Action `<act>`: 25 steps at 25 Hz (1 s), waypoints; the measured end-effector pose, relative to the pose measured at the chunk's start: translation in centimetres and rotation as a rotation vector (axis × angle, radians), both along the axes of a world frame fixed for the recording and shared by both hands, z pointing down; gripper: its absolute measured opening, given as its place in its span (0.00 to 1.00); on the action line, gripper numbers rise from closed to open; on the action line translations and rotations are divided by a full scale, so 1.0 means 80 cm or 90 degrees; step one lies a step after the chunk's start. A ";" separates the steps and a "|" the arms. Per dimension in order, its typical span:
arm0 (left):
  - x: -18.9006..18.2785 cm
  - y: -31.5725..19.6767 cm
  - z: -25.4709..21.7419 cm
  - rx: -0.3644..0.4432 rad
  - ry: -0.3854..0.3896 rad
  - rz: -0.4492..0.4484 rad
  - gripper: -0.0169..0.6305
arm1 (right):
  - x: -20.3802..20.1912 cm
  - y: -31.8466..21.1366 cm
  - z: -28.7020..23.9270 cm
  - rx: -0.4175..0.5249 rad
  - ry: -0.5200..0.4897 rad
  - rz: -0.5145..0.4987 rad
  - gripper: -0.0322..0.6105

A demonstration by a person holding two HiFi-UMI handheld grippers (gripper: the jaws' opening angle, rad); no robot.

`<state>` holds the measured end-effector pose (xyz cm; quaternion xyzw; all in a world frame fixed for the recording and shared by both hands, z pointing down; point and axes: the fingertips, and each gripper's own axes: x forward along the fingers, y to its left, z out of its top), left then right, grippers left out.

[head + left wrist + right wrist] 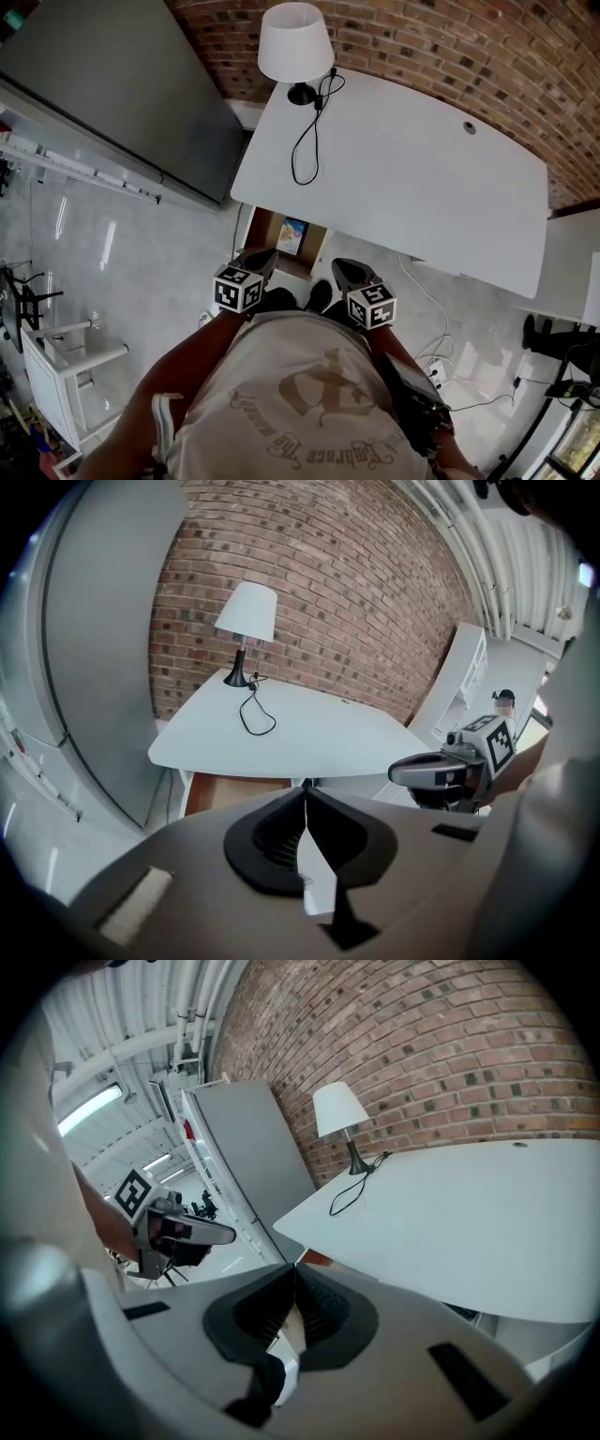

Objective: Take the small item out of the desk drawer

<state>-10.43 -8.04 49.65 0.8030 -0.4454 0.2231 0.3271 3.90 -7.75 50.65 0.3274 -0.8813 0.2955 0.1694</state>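
as person stands over white table (403, 178), both tools held low near chest: left gripper (255, 265) jaws pressed together, empty; right gripper (349, 275) jaws likewise closed tip to tip, empty. drawer (264, 228) stands open under near table edge, small colourful item (293, 236) lying inside, just ahead of grippers, untouched. lamp (294, 42), black cord (305, 141) at far corner.

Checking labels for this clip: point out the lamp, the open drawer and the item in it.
lamp (294, 42), head view, shade
drawer (263, 234), head view, wooden inside
item (293, 236), head view, its middle
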 end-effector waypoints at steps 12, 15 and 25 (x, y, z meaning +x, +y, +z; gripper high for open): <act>-0.016 -0.018 0.023 -0.033 -0.023 -0.064 0.04 | -0.018 -0.016 0.026 -0.031 -0.012 -0.052 0.06; -0.022 -0.021 0.030 -0.045 -0.025 -0.081 0.04 | -0.022 -0.016 0.027 -0.035 -0.014 -0.053 0.06; -0.034 -0.018 0.051 -0.075 -0.031 -0.074 0.21 | -0.037 -0.008 0.037 -0.057 -0.008 -0.031 0.06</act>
